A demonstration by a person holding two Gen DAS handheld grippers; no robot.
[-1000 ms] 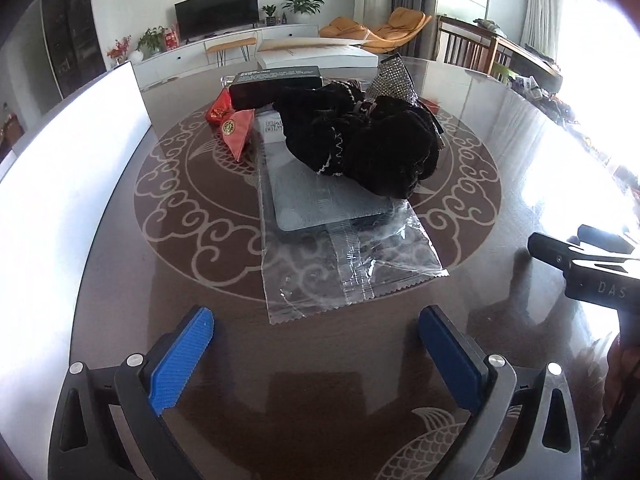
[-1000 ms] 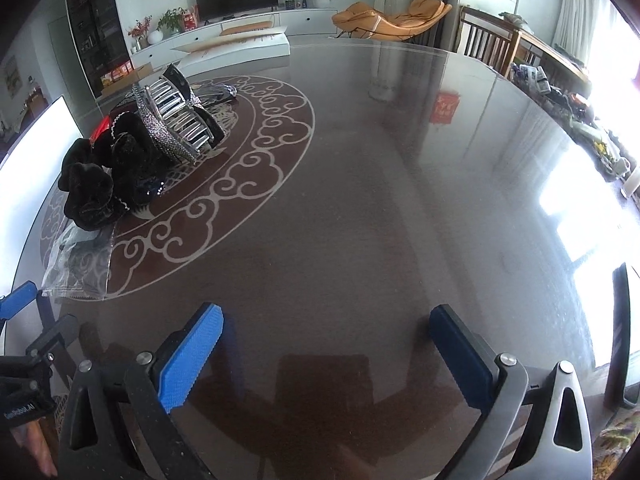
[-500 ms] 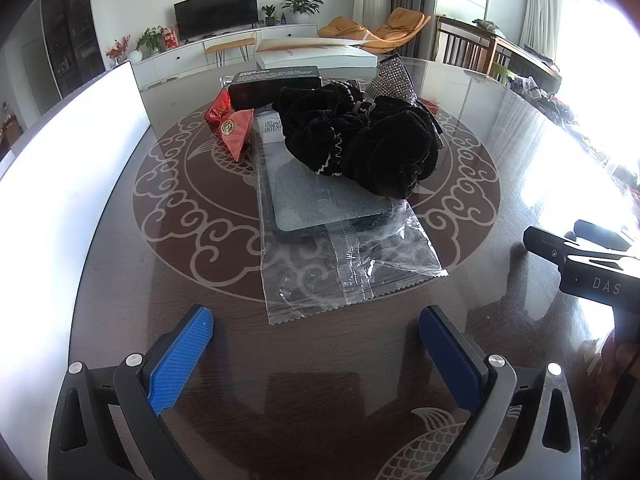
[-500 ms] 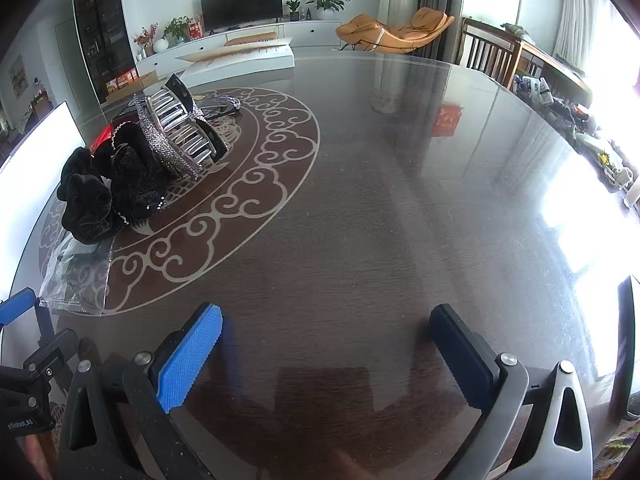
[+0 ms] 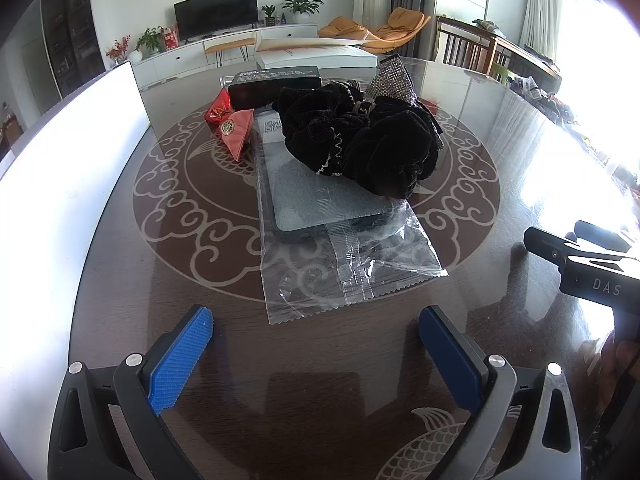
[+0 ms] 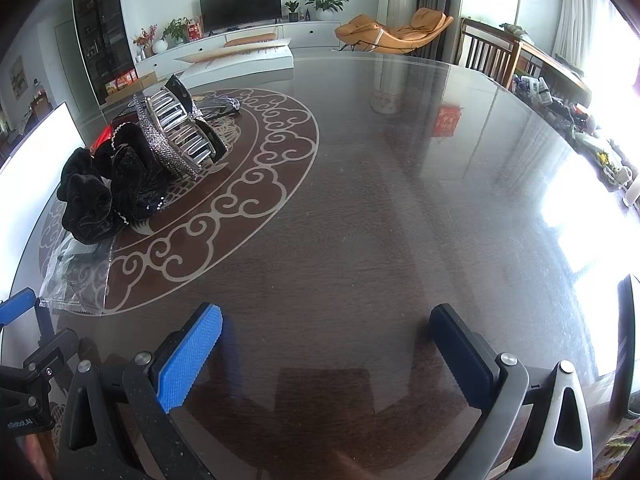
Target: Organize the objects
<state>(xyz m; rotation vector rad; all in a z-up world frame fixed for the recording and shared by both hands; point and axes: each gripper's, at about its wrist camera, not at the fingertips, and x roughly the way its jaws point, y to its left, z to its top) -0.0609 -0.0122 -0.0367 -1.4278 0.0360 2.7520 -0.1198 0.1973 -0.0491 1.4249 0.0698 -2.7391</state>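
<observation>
A pile sits on the round table's patterned centre. A black velvet scrunchie point(image 5: 360, 144) lies on a grey phone case in a clear plastic bag point(image 5: 340, 240). A rhinestone hair claw point(image 6: 176, 136) leans behind it. Red packets point(image 5: 232, 128) and a black box point(image 5: 276, 84) lie at the back left. My left gripper point(image 5: 316, 344) is open and empty, just short of the bag's near edge. My right gripper point(image 6: 326, 344) is open and empty over bare table, right of the pile; the scrunchie point(image 6: 104, 192) shows at its left.
The dark glossy table point(image 6: 400, 200) spreads to the right. A white board point(image 5: 60, 184) stands along the left edge. A white flat box point(image 5: 316, 54) lies at the table's far side. Chairs point(image 6: 488, 56) stand at the far right.
Both grippers have shifted only slightly; the right wrist view has drifted a little closer to the pile. Both stay open and empty.
</observation>
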